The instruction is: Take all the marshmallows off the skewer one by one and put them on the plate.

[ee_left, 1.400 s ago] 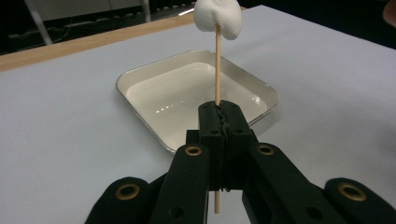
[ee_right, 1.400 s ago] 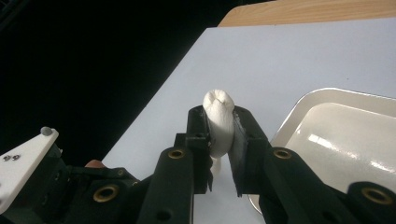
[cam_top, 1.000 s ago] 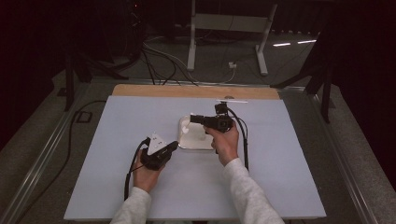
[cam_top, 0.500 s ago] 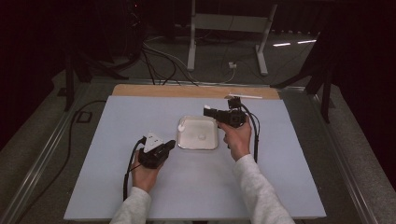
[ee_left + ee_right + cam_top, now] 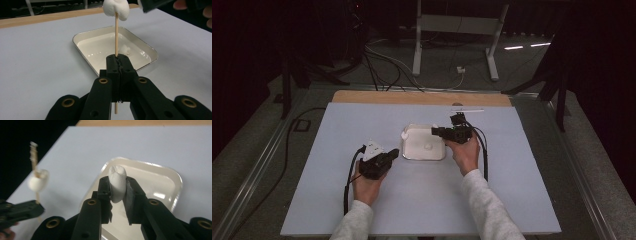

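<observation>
We are threading marshmallows onto a skewer (image 5: 116, 35). The left gripper (image 5: 117, 62) is staying clamped on the upright skewer, one marshmallow (image 5: 116, 8) already sitting at its top. The right gripper (image 5: 117, 192) is holding a second marshmallow (image 5: 117, 183) above the tray (image 5: 408, 150); its jaws have just been opening slightly, the piece standing between the pads (contact looks light). Compared with a second ago, the right hand has shifted from over the tray's middle toward its 3 o'clock edge. One more piece (image 5: 124, 49) is lying in the tray. We judge that the second marshmallow goes onto the skewer tip next.
</observation>
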Available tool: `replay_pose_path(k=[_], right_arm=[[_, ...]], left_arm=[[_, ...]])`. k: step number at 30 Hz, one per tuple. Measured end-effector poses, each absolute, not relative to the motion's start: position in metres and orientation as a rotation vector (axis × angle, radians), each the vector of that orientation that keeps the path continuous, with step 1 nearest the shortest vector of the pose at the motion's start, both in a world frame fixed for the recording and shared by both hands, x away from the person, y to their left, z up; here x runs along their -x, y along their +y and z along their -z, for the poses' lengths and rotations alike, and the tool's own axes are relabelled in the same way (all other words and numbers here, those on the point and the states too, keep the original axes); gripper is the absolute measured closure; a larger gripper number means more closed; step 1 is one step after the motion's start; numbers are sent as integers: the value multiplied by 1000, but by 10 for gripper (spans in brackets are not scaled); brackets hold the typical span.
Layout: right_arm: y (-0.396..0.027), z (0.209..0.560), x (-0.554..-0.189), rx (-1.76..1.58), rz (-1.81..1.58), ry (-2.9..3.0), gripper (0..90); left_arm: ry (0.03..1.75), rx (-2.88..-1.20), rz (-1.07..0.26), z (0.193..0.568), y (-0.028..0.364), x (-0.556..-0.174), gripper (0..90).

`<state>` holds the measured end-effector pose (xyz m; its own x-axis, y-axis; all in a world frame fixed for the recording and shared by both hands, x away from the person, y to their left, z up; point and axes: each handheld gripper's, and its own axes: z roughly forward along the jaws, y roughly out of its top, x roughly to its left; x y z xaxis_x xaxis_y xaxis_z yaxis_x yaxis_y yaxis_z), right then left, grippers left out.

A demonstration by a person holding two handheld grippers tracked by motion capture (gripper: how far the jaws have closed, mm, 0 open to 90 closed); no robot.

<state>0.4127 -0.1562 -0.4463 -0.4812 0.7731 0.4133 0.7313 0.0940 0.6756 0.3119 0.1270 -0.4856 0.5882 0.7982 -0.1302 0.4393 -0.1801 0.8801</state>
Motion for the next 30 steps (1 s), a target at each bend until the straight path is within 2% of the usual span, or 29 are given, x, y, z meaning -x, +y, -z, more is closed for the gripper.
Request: replay_pose_path(k=[4,11,16,25,30], right_arm=[[-159,455,-414,-1607,-1303,2295,737],[-159,464,-416,-1631,-1242,2303,486],[-158,463,-414,-1608,-1259,2300,393],[-152,454,-408,-1554,-1376,2313,291],[-147,450,-405,-1539,-1420,2329,279]], left_arm=[[1013,-1811,-444,486,127,-312,900],[1015,-1809,-444,486,128,-312,900],[1018,-1805,-444,486,128,-313,900],[1021,-1806,-442,486,127,-313,900],[1022,-1805,-441,486,127,-313,900]])
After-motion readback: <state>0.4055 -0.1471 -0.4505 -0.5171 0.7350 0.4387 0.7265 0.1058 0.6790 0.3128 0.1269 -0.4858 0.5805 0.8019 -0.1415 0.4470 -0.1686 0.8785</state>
